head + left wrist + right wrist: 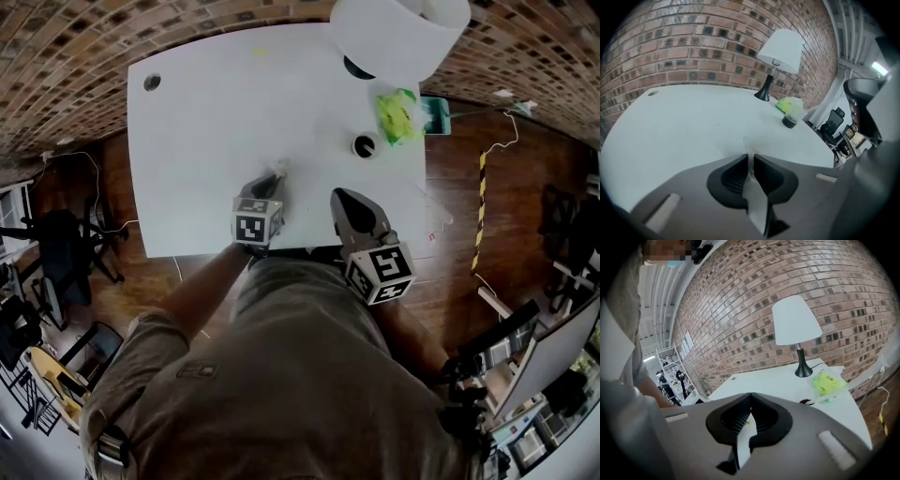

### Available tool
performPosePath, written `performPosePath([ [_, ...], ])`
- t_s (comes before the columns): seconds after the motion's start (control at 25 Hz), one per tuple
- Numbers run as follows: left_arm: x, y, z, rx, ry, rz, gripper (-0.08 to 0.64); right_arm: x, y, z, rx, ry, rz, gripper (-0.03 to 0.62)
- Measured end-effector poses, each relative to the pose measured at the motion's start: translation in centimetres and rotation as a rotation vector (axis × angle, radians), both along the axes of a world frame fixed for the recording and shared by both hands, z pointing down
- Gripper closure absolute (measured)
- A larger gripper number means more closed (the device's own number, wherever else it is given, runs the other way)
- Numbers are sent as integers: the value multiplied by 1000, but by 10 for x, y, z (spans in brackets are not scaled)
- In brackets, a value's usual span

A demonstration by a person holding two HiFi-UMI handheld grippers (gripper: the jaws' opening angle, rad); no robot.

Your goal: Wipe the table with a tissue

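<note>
Low in the middle of the head view, the tissue [277, 172] sits bunched against the white table [206, 112], near its front edge, at the tip of my left gripper [273, 185]. In the left gripper view my jaws are pinching a thin white fold of it. My right gripper [340, 199] hangs just to the right, its tip over the table's front edge, jaws pressed together with nothing between them. Toward the upper right stand a small dark cup [364, 145], a green packet [397, 114] and a white-shaded lamp [398, 33].
</note>
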State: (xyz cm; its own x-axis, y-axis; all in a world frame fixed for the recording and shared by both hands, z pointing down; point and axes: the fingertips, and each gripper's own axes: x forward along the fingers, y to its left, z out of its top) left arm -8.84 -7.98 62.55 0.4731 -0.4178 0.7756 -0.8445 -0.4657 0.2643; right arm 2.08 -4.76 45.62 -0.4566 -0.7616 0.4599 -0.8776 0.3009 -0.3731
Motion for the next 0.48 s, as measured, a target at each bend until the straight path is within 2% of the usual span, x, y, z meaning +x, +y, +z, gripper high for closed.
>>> performPosePath([
  [0.2,15,27,0,-13,1,65,520,-2,2,-2,8,-4,-20,580],
  [0.32,8,17,1,-7,0,21,520,-5,3,-3,12,-1,-32,580],
  [0.48,-19,-26,8,13,-12,-73,520,-5,3,-6,18,10,-31,580],
])
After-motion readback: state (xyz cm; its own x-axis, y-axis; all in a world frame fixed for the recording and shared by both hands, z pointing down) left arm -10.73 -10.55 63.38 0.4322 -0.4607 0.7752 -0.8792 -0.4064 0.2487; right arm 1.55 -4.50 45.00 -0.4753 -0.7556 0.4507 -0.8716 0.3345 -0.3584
